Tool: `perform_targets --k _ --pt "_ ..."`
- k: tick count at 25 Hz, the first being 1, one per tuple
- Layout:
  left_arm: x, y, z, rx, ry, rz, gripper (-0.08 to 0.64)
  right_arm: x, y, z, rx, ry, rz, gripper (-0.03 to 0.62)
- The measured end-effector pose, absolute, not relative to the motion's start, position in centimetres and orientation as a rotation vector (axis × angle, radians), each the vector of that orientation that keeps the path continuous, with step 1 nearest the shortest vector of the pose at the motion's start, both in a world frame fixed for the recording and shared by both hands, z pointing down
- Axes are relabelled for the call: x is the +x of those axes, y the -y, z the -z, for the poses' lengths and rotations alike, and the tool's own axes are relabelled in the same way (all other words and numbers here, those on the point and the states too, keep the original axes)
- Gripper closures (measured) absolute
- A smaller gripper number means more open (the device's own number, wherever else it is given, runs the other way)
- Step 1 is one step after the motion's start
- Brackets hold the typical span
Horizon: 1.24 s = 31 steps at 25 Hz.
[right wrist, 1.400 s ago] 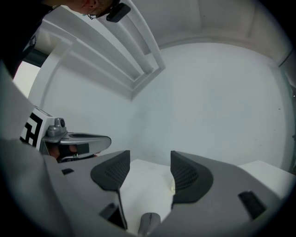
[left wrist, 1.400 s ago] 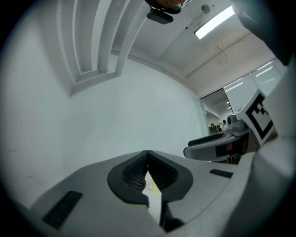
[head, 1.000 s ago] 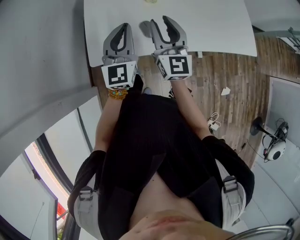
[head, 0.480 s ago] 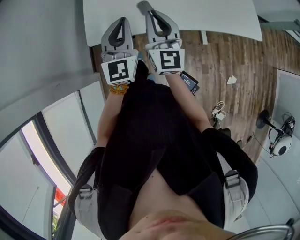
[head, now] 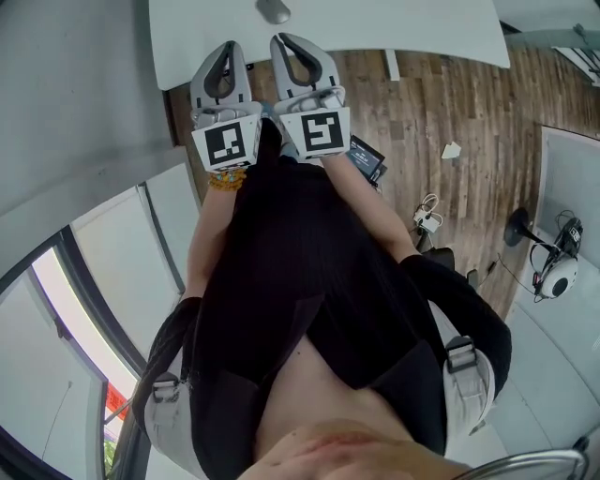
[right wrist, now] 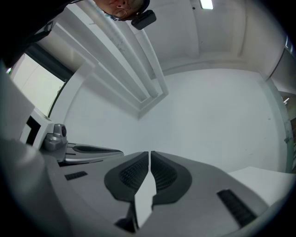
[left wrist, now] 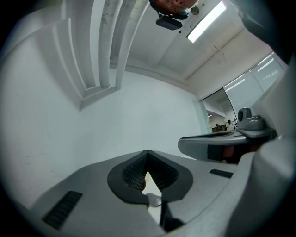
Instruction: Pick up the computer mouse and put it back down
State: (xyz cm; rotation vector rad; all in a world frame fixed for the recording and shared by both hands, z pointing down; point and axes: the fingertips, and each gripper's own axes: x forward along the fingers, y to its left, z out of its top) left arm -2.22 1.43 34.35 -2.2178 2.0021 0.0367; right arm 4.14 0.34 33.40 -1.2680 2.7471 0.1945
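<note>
The grey computer mouse (head: 274,11) lies on the white table (head: 394,28) at the top of the head view, free of both grippers. My right gripper (head: 281,41) hangs just short of the mouse at the table's near edge, jaws shut with nothing between them. My left gripper (head: 228,47) sits beside it on the left, also shut and empty. In the left gripper view the pads (left wrist: 134,172) meet at the tip and face a plain white wall. The right gripper view shows its pads (right wrist: 163,173) closed together as well.
Below the table edge is wooden floor (head: 441,103) with a dark flat device (head: 366,157), a bundle of white cables (head: 427,211), a scrap of paper (head: 451,150) and a headset on a stand (head: 553,281). A grey wall (head: 75,112) rises at the left.
The right gripper's jaws, spread wide a second ago, have closed empty. Both grippers have drawn back from the table toward my body, leaving the mouse on the tabletop.
</note>
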Motion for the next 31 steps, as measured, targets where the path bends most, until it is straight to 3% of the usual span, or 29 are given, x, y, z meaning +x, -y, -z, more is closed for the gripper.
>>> perform_targets --k 31 --pt "3.2 -4.3 -35.9 -2.293 -1.932 -0.027 0.555 9.1 -2.4 -34.8 -1.361 -2.741 -0.215 0.565"
